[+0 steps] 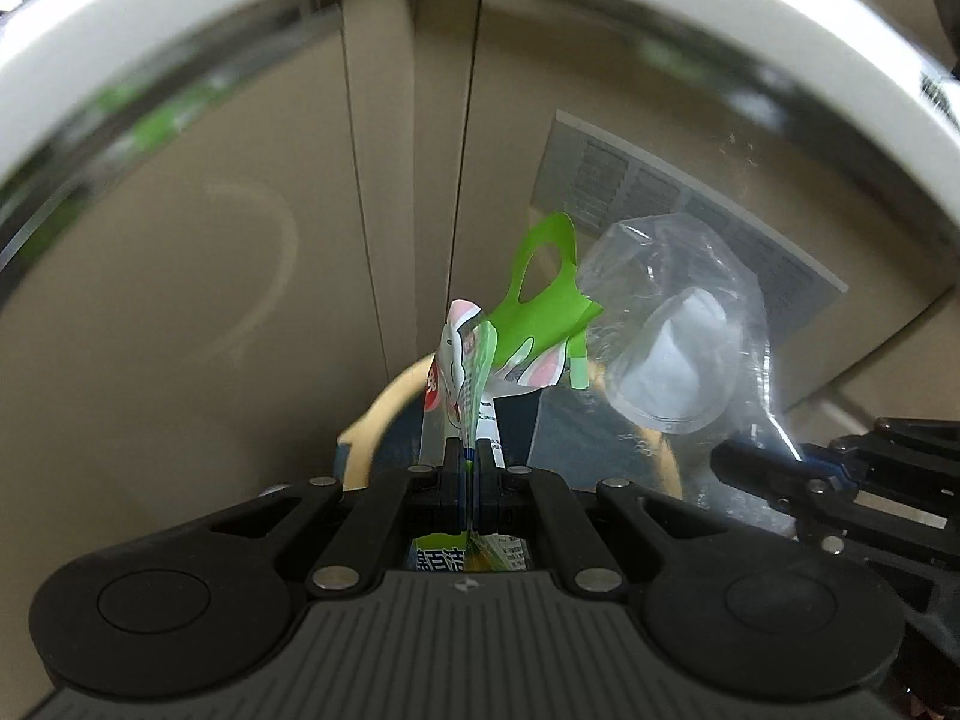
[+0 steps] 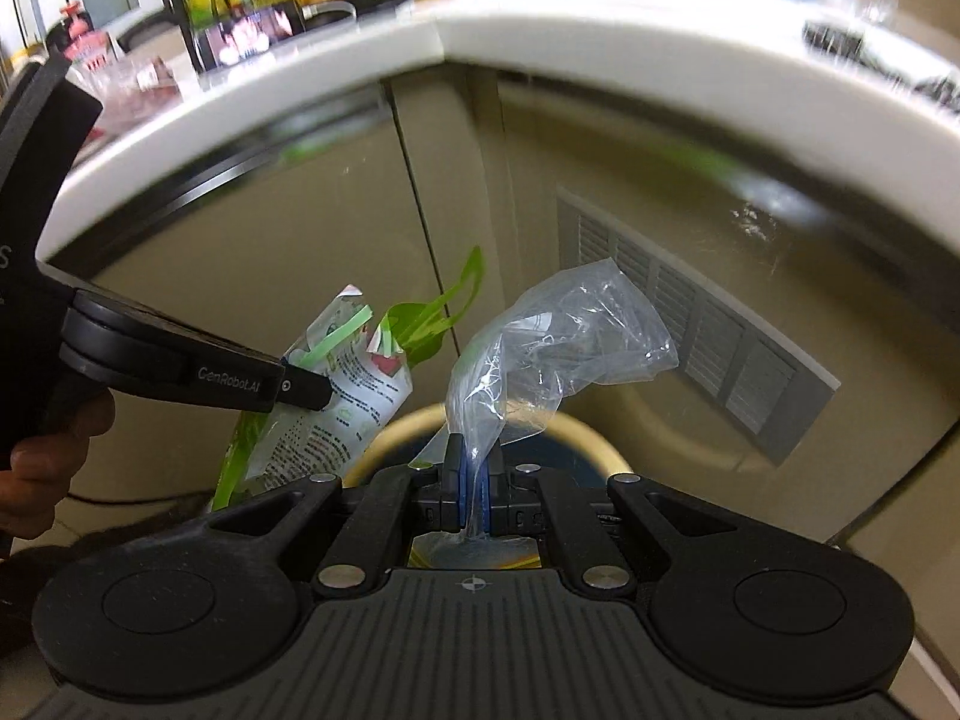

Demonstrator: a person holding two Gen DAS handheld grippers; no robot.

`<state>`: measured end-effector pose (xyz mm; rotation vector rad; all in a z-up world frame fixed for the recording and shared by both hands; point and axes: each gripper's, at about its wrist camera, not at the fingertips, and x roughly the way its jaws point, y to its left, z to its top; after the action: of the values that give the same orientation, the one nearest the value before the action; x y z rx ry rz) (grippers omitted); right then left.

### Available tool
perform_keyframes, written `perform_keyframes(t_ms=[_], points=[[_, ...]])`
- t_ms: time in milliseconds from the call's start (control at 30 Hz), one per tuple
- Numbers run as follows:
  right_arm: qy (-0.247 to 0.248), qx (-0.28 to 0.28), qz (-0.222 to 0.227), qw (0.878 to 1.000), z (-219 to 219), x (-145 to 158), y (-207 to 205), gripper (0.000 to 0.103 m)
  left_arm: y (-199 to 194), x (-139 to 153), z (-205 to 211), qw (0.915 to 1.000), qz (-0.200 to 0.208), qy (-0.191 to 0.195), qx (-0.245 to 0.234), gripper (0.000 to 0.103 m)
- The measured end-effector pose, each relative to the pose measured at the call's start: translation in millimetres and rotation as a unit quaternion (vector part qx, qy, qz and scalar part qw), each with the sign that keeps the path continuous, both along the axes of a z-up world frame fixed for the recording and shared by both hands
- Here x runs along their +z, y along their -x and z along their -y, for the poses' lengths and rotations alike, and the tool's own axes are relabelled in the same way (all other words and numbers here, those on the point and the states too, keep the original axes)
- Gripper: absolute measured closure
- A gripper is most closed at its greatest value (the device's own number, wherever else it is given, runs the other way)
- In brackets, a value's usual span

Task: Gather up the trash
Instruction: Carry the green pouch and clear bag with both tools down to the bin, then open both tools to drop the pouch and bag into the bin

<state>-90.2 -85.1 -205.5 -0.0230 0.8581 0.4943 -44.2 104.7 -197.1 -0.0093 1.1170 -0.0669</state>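
The left gripper (image 1: 470, 456) is matte black: two curved arms with round, smooth pivot caps, straight link bars fixed by flat silver rivets, and a grey ribbed plate with a small crosshair mark at its middle. Its fingers (image 1: 487, 461) are black with blue pads. The right gripper (image 2: 474, 462) has the same build. Seen from the right wrist, the left one carries the white lettering "GenRobot.AI" on its side. A bare hand (image 2: 42, 456) shows at the left edge.
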Motion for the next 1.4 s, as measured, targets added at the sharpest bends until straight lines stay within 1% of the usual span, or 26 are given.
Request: perform_keyframes(t_ms=[167, 300, 433, 500, 567, 833, 867, 933, 1067, 1133, 1200, 1333, 1400], points=[[0.025, 0.016, -0.058, 0.998, -9.2, -24.4, -17.4, 0.098, -10.5, -21.2, 5.7, 0.9993, -0.029, -0.016, -0.017, 0.102], [0.044, 0.011, -0.105, 0.993, -15.3, -42.8, -31.0, 0.098, -20.3, -45.1, 4.6, 0.9976, -0.061, -0.017, -0.029, 0.102], [0.066, 0.005, -0.137, 0.988, -20.2, -58.5, -40.4, 0.098, -29.0, -70.5, 11.1, 0.9941, -0.089, -0.044, -0.044, 0.102], [0.071, 0.007, -0.143, 0.987, -21.9, -64.5, -41.4, 0.098, -33.0, -79.4, 14.5, 0.9923, -0.099, -0.054, -0.051, 0.102], [0.080, 0.010, -0.145, 0.986, -24.2, -69.0, -44.0, 0.098, -38.6, -85.3, 19.8, 0.9913, -0.106, -0.055, -0.056, 0.102], [0.098, 0.010, -0.157, 0.983, -34.8, -80.6, -50.6, 0.097, -41.2, -88.1, 27.1, 0.9893, -0.113, -0.060, -0.070, 0.102], [0.099, 0.010, -0.160, 0.982, -34.2, -81.2, -52.4, 0.097, -45.5, -102.5, 34.5, 0.9891, -0.113, -0.061, -0.072, 0.102], [0.101, 0.010, -0.164, 0.981, -34.4, -84.0, -55.4, 0.097, -48.3, -108.4, 35.7, 0.9884, -0.118, -0.063, -0.073, 0.102], [0.103, 0.008, -0.173, 0.980, -35.8, -86.6, -60.1, 0.097, -51.9, -112.0, 39.7, 0.9862, -0.131, -0.069, -0.075, 0.101], [0.104, 0.005, -0.175, 0.979, -36.5, -88.3, -63.3, 0.095, -53.5, -114.3, 40.9, 0.9849, -0.137, -0.071, -0.078, 0.101], [0.104, 0.002, -0.176, 0.979, -36.6, -88.4, -66.0, 0.093, -54.4, -116.3, 42.5, 0.9836, -0.143, -0.074, -0.082, 0.101], [0.106, -0.001, -0.176, 0.979, -39.6, -85.5, -72.3, 0.093, -54.6, -118.4, 44.3, 0.9817, -0.149, -0.082, -0.086, 0.101], [0.107, -0.004, -0.174, 0.979, -40.8, -85.2, -74.9, 0.091, -52.0, -121.3, 41.2, 0.9813, -0.150, -0.084, -0.086, 0.093]])
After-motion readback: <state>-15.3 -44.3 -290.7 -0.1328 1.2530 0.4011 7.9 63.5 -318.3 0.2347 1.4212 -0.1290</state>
